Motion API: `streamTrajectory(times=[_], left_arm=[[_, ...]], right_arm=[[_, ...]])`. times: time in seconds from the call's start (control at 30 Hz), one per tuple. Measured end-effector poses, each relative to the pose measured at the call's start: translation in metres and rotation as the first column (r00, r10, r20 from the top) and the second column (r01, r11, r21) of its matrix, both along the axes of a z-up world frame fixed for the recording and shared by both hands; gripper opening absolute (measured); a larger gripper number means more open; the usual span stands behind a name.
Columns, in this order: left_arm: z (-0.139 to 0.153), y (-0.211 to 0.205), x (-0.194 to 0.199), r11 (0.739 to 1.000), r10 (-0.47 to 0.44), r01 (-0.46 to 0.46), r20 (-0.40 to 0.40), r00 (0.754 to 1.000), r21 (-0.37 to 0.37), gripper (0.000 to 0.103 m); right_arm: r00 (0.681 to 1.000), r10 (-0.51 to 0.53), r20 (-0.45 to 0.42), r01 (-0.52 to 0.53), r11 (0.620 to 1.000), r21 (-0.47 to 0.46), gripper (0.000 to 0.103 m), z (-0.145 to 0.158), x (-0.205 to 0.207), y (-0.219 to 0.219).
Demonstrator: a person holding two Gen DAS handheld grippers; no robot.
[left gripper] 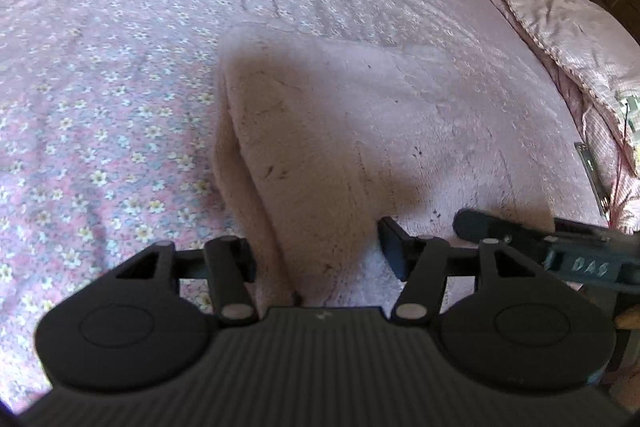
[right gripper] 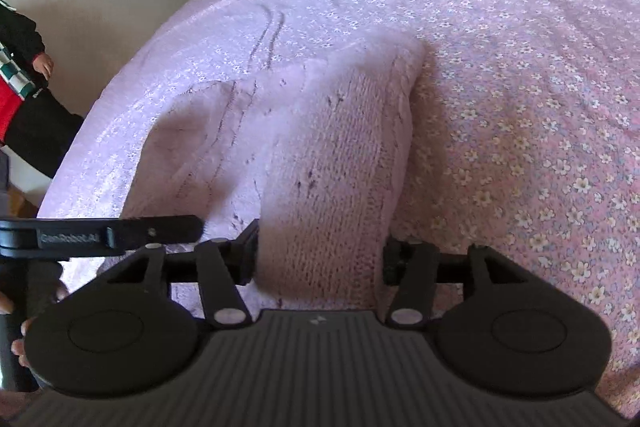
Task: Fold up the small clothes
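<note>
Both grippers (left gripper: 318,247) (right gripper: 320,255) hold their jaws part-open astride the pink sweater (right gripper: 320,155), grip unclear.

Pink knit sweater (left gripper: 360,131) folded on the bed (left gripper: 100,87)

I see one pale pink, fuzzy cable-knit garment lying on the flowered pink bedspread, doubled over into a thick pad with stacked layers showing along its rounded folded side. In my right view the same sweater (right gripper: 320,155) sits nearer the bed's left edge than its middle, its surface dotted with dark specks.
</note>
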State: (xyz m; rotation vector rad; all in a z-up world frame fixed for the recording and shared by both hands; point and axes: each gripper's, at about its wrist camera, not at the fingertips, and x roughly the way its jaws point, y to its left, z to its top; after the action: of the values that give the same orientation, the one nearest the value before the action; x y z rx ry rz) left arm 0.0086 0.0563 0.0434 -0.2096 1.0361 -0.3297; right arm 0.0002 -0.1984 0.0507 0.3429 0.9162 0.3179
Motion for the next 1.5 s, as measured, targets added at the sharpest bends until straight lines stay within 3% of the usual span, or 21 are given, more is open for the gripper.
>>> streamTrajectory(times=[0.3, 0.37, 0.43, 0.5, 0.83, 1.03, 1.37, 1.5], left_arm=[[0.031, 0.014, -0.042, 0.995, 0.088, -0.09, 0.042, 0.995, 0.044, 0.058], [0.036, 0.018, -0.055, 0.994, 0.1, -0.102, 0.049, 0.994, 0.048, 0.062], [0.039, 0.017, -0.066, 0.992, 0.105, -0.108, 0.056, 0.993, 0.065, 0.074], [0.04, 0.014, -0.077, 0.99, 0.096, -0.103, 0.071, 0.993, 0.1, 0.075], [0.009, -0.016, -0.098, 0.952, 0.049, -0.073, 0.088, 0.995, 0.297, 0.08], [-0.01, -0.031, -0.094, 0.955, 0.073, -0.096, 0.09, 0.993, 0.282, 0.08], [-0.037, -0.049, -0.095, 0.93, 0.12, -0.143, 0.087, 0.989, 0.34, 0.08], [-0.04, -0.05, -0.094, 0.925, 0.131, -0.155, 0.092, 0.987, 0.347, 0.09]], right_arm=[[0.992, -0.074, 0.098, 0.08, 0.995, -0.056, 0.072, 0.022, -0.042, -0.004], [0.991, -0.069, 0.112, 0.076, 0.995, -0.065, 0.078, 0.027, -0.054, -0.005], [0.991, -0.058, 0.122, 0.067, 0.995, -0.07, 0.084, 0.032, -0.066, -0.004], [0.99, -0.049, 0.131, 0.061, 0.994, -0.093, 0.086, 0.033, -0.077, -0.001], [0.997, -0.07, 0.025, 0.073, 0.984, -0.163, 0.09, 0.0, -0.087, 0.008], [0.996, -0.085, 0.006, 0.084, 0.974, -0.21, 0.091, -0.011, -0.083, 0.012], [0.995, -0.089, -0.033, 0.078, 0.963, -0.258, 0.093, -0.036, -0.076, 0.019], [0.995, -0.097, -0.025, 0.088, 0.966, -0.244, 0.098, -0.04, -0.075, 0.018]])
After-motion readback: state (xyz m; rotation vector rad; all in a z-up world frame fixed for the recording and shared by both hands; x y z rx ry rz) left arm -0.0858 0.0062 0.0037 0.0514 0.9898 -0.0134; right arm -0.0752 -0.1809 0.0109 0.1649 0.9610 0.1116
